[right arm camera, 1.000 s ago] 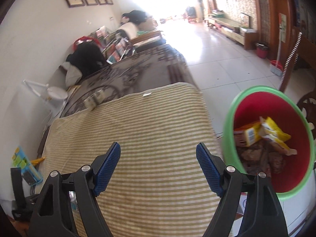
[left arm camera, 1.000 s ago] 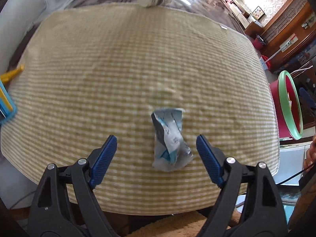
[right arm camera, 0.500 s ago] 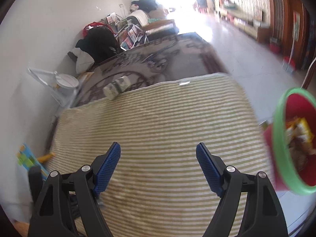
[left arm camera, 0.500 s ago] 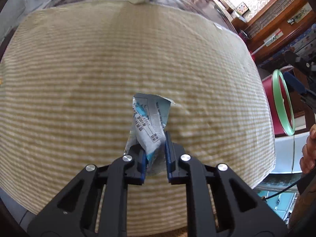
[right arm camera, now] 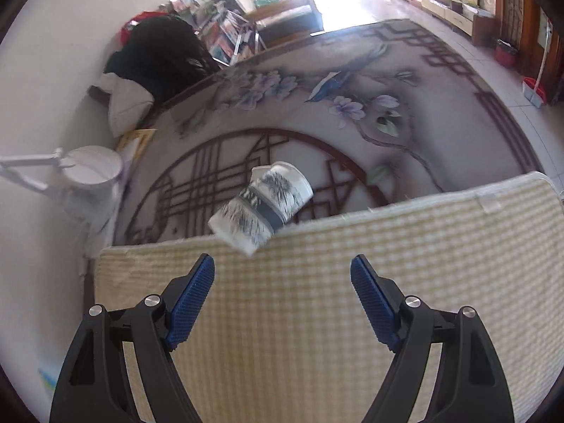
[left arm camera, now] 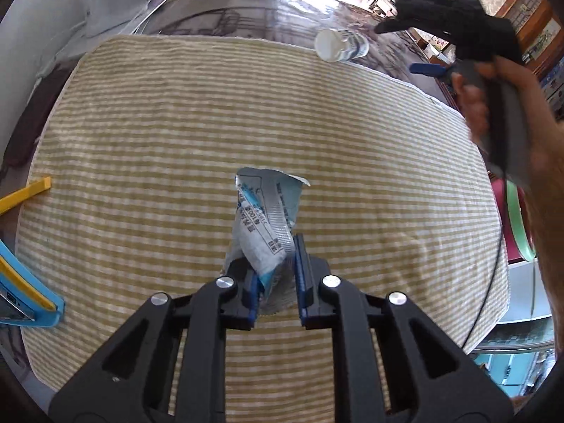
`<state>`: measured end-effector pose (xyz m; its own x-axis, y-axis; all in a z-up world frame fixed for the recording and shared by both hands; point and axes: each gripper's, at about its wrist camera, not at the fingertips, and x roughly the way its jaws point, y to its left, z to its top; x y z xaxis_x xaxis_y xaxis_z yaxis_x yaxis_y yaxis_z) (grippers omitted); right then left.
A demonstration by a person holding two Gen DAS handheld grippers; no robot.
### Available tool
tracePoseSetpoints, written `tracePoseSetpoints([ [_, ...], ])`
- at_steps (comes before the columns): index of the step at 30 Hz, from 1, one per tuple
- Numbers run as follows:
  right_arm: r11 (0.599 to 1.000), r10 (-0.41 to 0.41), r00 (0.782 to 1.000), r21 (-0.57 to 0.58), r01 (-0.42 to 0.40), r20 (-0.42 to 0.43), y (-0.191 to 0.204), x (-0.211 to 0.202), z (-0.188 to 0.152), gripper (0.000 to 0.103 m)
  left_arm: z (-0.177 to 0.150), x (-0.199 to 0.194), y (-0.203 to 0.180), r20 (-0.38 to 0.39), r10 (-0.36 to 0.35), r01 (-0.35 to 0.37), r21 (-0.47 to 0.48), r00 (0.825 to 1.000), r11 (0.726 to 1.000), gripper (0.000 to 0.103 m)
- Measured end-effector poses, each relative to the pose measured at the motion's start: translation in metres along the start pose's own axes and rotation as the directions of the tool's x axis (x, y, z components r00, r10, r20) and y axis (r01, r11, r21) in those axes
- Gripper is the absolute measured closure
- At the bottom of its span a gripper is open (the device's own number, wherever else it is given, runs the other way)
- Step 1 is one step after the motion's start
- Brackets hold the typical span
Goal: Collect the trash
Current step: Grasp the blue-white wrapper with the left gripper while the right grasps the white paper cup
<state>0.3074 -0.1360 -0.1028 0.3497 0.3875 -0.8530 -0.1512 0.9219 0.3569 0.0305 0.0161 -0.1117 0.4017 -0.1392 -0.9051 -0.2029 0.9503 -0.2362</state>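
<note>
My left gripper is shut on a crumpled blue and silver wrapper, held just above the yellow striped mat. A white paper cup with a dark leaf print lies on its side at the mat's far edge; it also shows in the left wrist view. My right gripper is open and empty, a short way in front of the cup and pointing at it. In the left wrist view the right gripper hovers near the cup, held by a hand.
A red bin with a green rim stands off the mat's right edge. A yellow and blue object lies at the mat's left edge. A white bucket stands on the patterned carpet beyond the mat.
My left gripper closed on the wrapper and lifted it slightly. My right gripper swung away from the red bin toward the paper cup at the mat's far edge.
</note>
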Motion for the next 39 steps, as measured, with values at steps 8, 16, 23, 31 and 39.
tracePoseSetpoints([
  [8, 0.998, -0.058, 0.998, 0.012, 0.058, 0.003, 0.030, 0.057, 0.035, 0.024, 0.005, 0.008, 0.034, -0.017, -0.021, 0.020, -0.044, 1.000, 0.999, 0.088],
  [16, 0.995, -0.094, 0.994, -0.032, 0.092, -0.048, 0.048, 0.088, 0.044, 0.059, 0.008, 0.009, 0.052, -0.022, -0.023, 0.021, -0.083, 0.999, 0.996, 0.088],
  [23, 0.996, 0.047, 0.998, -0.078, -0.049, -0.033, 0.054, 0.047, 0.028, 0.061, 0.014, 0.012, 0.053, -0.018, -0.032, 0.030, -0.106, 0.999, 0.994, 0.088],
  [31, 0.949, 0.060, 0.998, -0.308, -0.059, -0.008, 0.059, -0.031, -0.043, 0.061, 0.027, 0.011, 0.023, -0.002, -0.052, 0.052, -0.063, 0.999, 0.997, 0.088],
  [39, 0.949, 0.022, 0.999, -0.316, -0.005, 0.049, 0.020, -0.083, -0.107, 0.061, 0.022, 0.005, -0.015, 0.016, -0.052, 0.052, 0.001, 0.999, 0.999, 0.088],
])
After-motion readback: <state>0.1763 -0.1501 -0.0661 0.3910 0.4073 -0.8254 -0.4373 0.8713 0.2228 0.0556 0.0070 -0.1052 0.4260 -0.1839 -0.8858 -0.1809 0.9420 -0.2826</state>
